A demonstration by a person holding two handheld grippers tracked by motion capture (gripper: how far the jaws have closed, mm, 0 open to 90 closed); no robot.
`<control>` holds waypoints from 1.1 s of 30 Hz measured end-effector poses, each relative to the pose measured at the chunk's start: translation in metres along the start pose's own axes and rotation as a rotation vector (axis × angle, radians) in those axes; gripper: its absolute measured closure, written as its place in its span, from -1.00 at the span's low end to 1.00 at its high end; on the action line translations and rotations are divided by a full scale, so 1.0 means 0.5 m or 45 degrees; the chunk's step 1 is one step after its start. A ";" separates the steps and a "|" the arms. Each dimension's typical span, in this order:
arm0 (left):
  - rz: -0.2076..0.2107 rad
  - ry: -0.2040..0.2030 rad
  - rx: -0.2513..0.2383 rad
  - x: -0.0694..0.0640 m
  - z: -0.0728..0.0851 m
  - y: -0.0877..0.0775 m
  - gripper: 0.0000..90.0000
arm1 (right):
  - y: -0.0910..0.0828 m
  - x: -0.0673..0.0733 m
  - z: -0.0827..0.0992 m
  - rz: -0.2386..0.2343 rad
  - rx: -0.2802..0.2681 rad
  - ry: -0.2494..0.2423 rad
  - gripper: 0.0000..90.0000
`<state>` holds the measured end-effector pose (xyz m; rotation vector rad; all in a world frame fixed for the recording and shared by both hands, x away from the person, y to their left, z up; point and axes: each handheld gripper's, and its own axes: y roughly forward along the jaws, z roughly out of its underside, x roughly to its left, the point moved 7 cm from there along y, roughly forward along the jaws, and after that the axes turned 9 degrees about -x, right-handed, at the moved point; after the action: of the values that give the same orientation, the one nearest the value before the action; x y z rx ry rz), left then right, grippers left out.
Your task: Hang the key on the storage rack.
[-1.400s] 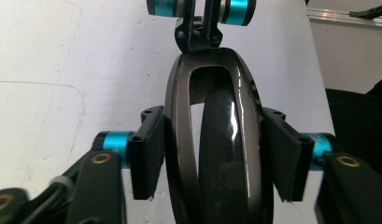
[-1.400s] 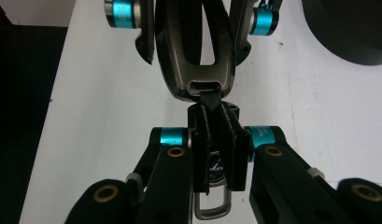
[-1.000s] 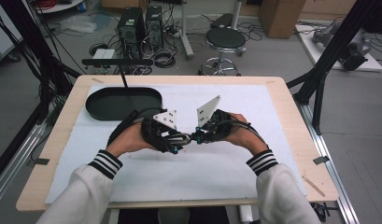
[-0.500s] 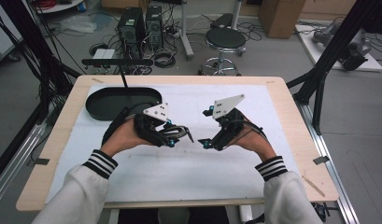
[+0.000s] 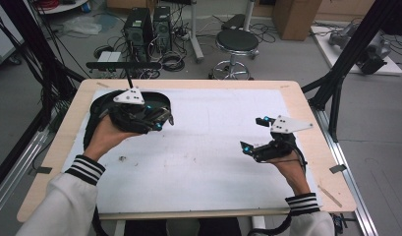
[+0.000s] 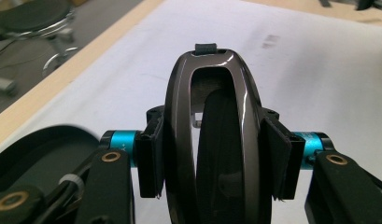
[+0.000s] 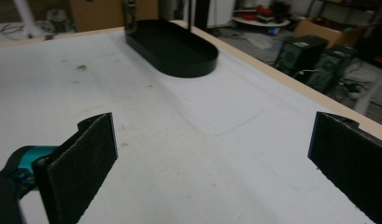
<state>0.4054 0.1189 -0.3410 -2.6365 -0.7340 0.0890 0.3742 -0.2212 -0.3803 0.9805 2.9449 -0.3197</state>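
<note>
Glossy dark-brown oval object point(image 6: 212, 140), hollow frame with a dark inner part, small grey tab at its top (what it is I cannot tell). In the left gripper view it stands upright, clamped at both flanks by the black pads point(image 6: 150, 158), teal fittings just outboard of each pad. Left gripper point(image 5: 157, 118) clenched on the object, held above the near end of the black oval tray point(image 5: 98, 105) at about 10 o'clock on the table in the high view. Tray rim also shows at 8 o'clock in the left gripper view.

Right gripper point(image 5: 255, 135) at about 3 o'clock on the table, well apart from the left one, pointing toward table centre. Its jaws stand wide apart with only white sheet between them: released, carrying nothing. In the right gripper view the tray lies at 12 o'clock, far off.

White sheet point(image 5: 208, 162) covers most of the wooden table point(image 5: 56, 147); a few small dark smudges on it. Striped cuffs on both sleeves. Black stool point(image 5: 236, 42) beyond the far edge at 12 o'clock.
</note>
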 end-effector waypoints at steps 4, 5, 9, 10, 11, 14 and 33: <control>-0.087 -0.039 -0.012 0.034 0.005 -0.027 0.08 | -0.022 -0.009 0.011 0.068 -0.055 0.012 -0.99; -0.105 -0.050 -0.010 0.041 0.006 -0.033 0.08 | -0.035 -0.013 0.020 0.099 -0.094 0.023 -0.99; -0.173 -0.071 0.001 0.071 0.009 -0.054 0.08 | -0.051 -0.016 0.036 0.134 -0.124 0.037 -0.99; -0.190 -0.077 0.006 0.079 0.010 -0.059 0.08 | -0.060 -0.019 0.048 0.146 -0.146 0.043 -0.99; -0.209 -0.080 0.003 0.086 0.011 -0.065 0.08 | -0.060 -0.019 0.048 0.146 -0.146 0.043 -0.99; -0.260 -0.117 -0.013 0.108 0.014 -0.078 0.08 | -0.072 -0.017 0.070 0.167 -0.157 0.070 -0.99; -0.593 -0.194 -0.055 0.232 0.024 -0.169 0.08 | -0.113 -0.016 0.151 0.334 -0.257 0.078 -0.99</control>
<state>0.4627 0.2482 -0.3135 -2.4444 -1.3929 0.1434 0.3435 -0.2852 -0.4428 1.3439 2.7809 0.0149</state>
